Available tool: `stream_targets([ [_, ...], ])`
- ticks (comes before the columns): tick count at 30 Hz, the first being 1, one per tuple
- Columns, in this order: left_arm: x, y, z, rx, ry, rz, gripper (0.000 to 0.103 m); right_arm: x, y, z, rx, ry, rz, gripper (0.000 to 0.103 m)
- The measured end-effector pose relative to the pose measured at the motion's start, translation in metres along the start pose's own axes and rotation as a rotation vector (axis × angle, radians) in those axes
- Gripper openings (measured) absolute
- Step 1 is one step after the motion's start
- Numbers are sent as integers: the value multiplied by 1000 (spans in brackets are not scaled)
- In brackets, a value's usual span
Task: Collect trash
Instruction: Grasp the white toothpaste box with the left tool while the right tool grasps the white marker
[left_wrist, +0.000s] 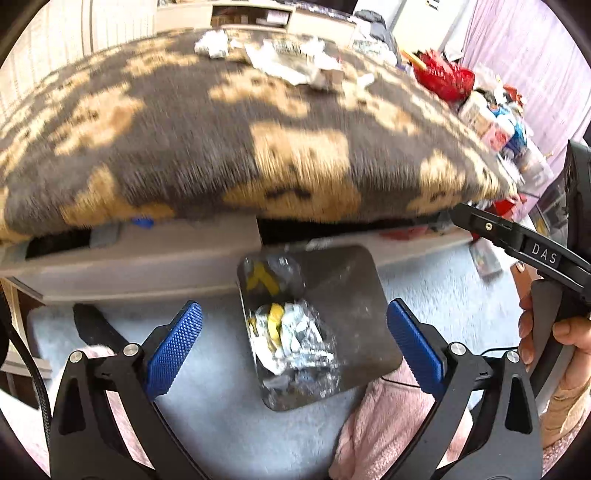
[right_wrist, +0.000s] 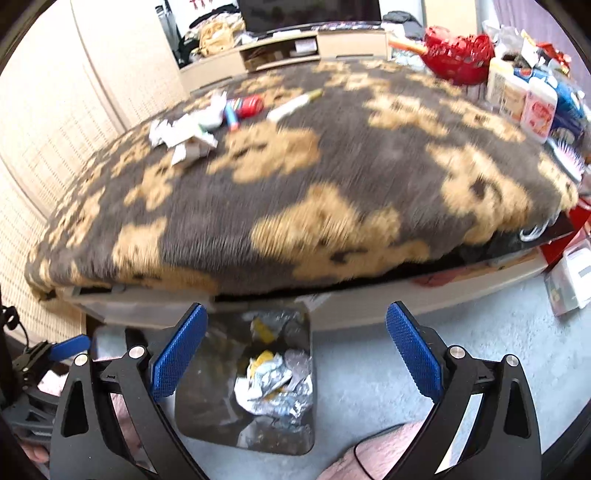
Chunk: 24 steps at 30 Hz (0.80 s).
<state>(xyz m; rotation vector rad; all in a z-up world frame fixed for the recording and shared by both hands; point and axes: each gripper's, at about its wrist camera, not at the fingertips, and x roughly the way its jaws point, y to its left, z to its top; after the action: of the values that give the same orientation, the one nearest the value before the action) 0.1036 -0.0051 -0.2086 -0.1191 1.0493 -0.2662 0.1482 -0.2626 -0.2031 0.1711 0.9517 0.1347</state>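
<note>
A dark rectangular bin stands on the pale carpet at the foot of the bed, holding crumpled foil and yellow wrappers. My left gripper hangs open above it with nothing between its blue pads. In the right wrist view the same bin with its foil scraps lies below my right gripper, which is also open and holds nothing. On the far part of the grey and tan blanket lie crumpled papers, a red tube and a white stick. The papers also show in the left wrist view.
A red basket and several bottles crowd the bed's right side. A low TV stand stands behind the bed. A hand holds the other gripper's handle at the right. Pink cloth and a bare leg lie beside the bin.
</note>
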Motion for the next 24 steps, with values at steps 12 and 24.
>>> stream_targets([
  [12,-10,2,83,1,-104,42,95,0,2,78,-16,-88,-4,98],
  [24,13,-15,172,-7,-166,64,94,48,1,160,27,-107,-41,98],
])
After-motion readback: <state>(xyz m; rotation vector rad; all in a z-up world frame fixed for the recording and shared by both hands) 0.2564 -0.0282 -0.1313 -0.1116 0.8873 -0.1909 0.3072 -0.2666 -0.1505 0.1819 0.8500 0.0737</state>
